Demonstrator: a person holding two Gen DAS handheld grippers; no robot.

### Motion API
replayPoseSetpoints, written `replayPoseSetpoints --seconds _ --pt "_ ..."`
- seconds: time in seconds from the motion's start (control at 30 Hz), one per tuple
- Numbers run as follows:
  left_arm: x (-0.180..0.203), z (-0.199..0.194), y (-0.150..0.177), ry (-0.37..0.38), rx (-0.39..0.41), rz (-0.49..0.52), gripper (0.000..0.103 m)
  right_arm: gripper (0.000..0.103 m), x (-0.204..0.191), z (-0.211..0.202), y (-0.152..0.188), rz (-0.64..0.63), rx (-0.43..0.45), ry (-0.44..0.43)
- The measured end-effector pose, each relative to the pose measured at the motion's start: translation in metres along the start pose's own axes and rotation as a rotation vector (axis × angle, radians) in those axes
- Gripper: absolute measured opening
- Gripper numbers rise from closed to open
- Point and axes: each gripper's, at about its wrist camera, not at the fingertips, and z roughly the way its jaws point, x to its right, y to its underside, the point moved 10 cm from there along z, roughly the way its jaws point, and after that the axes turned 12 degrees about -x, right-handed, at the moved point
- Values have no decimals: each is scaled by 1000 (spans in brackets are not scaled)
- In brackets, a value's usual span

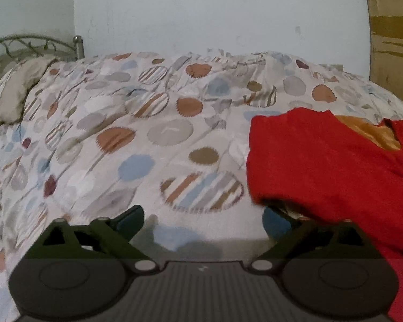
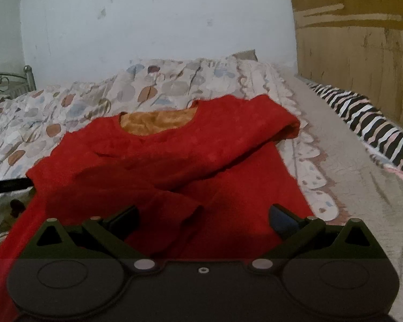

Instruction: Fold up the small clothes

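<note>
A red top (image 2: 174, 161) with an orange lining at the neck lies flat on the patterned quilt (image 2: 67, 107), both sleeves folded across its front. My right gripper (image 2: 204, 218) hovers low over the top's lower part, open, with nothing pinched between its fingers. In the left wrist view the same red top (image 1: 322, 161) fills the right side. My left gripper (image 1: 204, 222) is open over bare quilt (image 1: 147, 134) beside the top's left edge. Its right finger (image 1: 276, 222) sits just under the overhanging red hem, and red cloth hides part of that side's linkage.
A pale wall backs the bed. A metal bed frame (image 1: 27, 44) and a pillow (image 1: 16, 94) are at the far left. A wooden panel (image 2: 357, 40) stands along the right, with a black-and-white striped cloth (image 2: 376, 126) below it on the mattress edge.
</note>
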Motion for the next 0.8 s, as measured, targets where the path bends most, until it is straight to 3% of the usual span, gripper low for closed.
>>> replayPoseSetpoints --seconds 0.1,0.23,0.37,0.53,0.63,0.7,0.8 --pt "-5 -30 22 118 -10 -30 102 103 8 -18 6 -15 31 22" --pt "0 -80 58 359 -9 -46 103 103 33 -40 25 -28 26 95" --pt "8 -110 96 445 -74 -27 103 103 60 -56 52 -8 -16 126" --pt "5 -123 136 402 -175 -6 103 102 77 -84 76 43 -28 101" --pt "0 -128 150 379 -211 -5 103 102 79 -101 89 78 -45 39" --pt "-5 -128 162 311 -255 18 103 102 80 -110 100 78 -70 13" --pt "-10 -133 176 223 -284 80 102 102 83 -121 115 18 -100 59"
